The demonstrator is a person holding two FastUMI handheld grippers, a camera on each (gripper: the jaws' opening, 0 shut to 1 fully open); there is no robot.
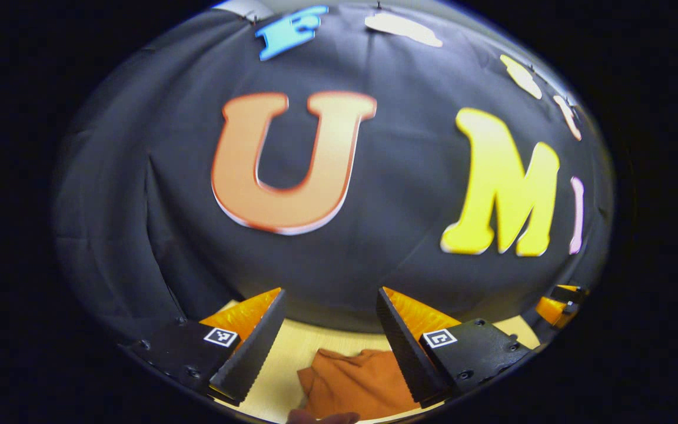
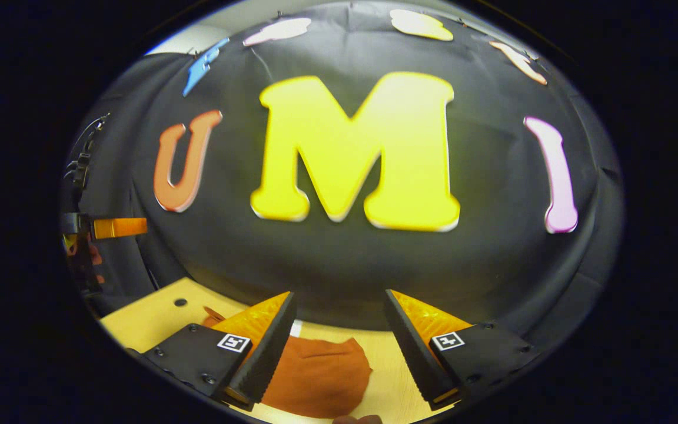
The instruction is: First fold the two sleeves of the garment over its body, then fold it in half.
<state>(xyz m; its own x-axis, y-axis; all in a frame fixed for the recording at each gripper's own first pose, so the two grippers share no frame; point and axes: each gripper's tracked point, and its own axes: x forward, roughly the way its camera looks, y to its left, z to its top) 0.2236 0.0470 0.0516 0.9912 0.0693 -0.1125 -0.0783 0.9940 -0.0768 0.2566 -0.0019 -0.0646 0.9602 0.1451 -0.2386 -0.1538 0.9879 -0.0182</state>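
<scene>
Garment (image 1: 354,383): soft matt cloth, lightly creased. Table (image 1: 298,347): smooth pale wood with a low sheen. Left gripper (image 1: 330,330) and right gripper (image 2: 339,335): finger faces finely ridged.

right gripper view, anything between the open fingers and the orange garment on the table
Nothing: in the right gripper view the right gripper hangs open above the garment, with bare table beside it.

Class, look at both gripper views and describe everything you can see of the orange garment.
The orange garment is soft, matte cloth, rumpled with rounded folds, lying flat on the pale wooden table. Only part of it shows, low between each gripper's open fingers, in the left gripper view too. Neither gripper touches it; sleeves cannot be told apart.
</scene>
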